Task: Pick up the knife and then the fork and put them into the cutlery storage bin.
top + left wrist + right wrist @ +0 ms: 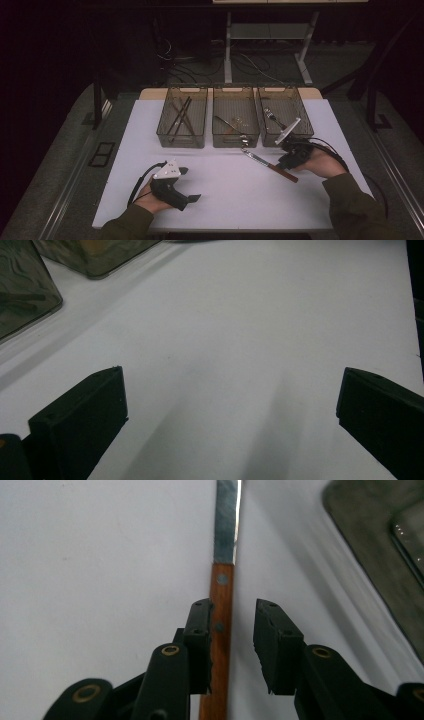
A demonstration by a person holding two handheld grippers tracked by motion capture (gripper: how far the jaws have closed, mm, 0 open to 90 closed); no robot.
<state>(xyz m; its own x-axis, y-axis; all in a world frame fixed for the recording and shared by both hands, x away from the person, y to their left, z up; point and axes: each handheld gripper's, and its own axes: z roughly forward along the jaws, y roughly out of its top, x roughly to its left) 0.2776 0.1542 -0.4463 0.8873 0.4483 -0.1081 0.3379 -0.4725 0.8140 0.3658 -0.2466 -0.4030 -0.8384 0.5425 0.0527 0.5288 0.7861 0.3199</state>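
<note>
R gripper [231,645] at right side of table [225,190], just near of the right bin [285,116]. Jaws parted, straddling the wooden handle of a knife [221,630]; one jaw seems to touch the handle, the other stands off w/ a gap, so not clamped. Knife lies flat on table, blade pointing far-left toward the gap betw. middle bin [235,117] and right bin, handle end near-right under the gripper.

L gripper [182,187] at near-left of table, jaws spread wide, holding nothing, bare white surface betw. them.

Three bins in a row along far edge: left bin [182,117] has dark sticks, right bin has a fork [272,117].
</note>
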